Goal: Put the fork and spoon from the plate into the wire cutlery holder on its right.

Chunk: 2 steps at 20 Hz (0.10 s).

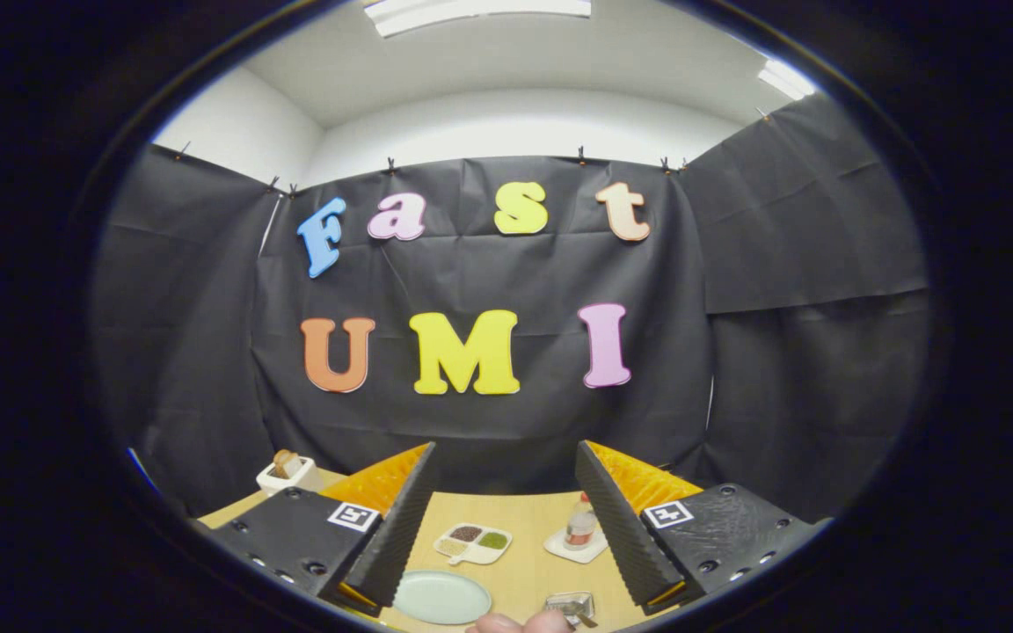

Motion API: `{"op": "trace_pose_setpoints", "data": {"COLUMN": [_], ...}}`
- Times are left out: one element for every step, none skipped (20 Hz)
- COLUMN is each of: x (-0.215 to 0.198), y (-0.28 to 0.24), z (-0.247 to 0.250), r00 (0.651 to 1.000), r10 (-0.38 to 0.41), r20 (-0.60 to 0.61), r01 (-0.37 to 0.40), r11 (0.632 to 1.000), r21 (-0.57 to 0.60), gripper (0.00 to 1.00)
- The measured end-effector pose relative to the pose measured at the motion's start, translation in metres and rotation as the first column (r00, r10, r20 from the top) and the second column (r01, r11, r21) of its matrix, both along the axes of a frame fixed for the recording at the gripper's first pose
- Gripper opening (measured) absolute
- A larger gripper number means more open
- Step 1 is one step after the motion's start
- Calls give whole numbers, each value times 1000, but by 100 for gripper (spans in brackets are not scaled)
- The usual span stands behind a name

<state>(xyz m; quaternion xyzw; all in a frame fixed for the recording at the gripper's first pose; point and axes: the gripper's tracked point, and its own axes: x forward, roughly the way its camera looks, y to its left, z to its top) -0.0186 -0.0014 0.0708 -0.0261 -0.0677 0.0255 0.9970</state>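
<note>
The plate [441,597] lay on the wooden surface [524,527] between the gripper's [505,519] fingers, pale green, partly covered by one finger — no cutlery could be made out on it. To its right the wire cutlery holder [570,605] was cut off low, contents unclear, fingertips of a hand [520,623] just before it. Gripper spread wide, holding nothing. Beyond: a divided condiment tray [472,542], a small bottle [579,527] on a white dish [575,548] — and a white container [287,473] well off to the side.
</note>
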Motion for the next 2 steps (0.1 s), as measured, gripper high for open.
{"op": "trace_pose_setpoints", "data": {"x": [-1, 0], "y": [0, 0], "z": [2, -1], "r00": [1000, 1000], "r10": [0, 1], "r20": [10, 9], "r01": [0, -1], "r11": [1000, 1000], "r21": [2, -5], "gripper": [93, 93]}}
